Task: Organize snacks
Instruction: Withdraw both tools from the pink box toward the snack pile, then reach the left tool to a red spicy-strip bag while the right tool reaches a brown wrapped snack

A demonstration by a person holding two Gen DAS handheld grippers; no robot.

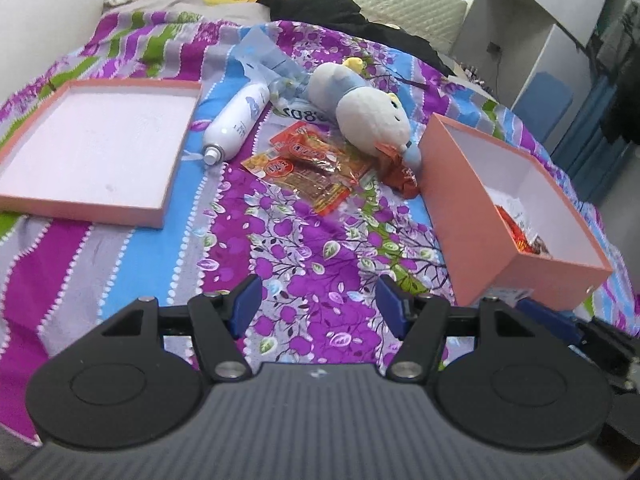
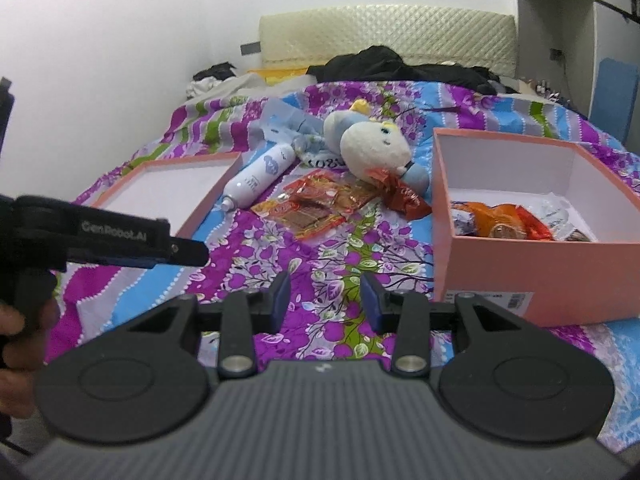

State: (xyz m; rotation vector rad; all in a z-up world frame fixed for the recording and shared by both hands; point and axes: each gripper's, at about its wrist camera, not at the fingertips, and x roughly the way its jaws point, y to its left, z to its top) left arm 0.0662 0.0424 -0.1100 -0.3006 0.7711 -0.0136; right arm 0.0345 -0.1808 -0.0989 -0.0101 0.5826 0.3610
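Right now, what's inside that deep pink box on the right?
The pink box holds several snack packets, orange, red and clear-wrapped, piled against its near wall. That wall hides the box floor below them, so anything underneath can't be seen.

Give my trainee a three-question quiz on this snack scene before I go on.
1. True or false: the pink box already holds snack packets.
2. What lies between the box lid and the loose snack packets: A) spray bottle B) cup C) book?
3. Which grippers are open?

Key: 1. True. 2. A, the spray bottle. 3. Both: left gripper and right gripper, each empty.
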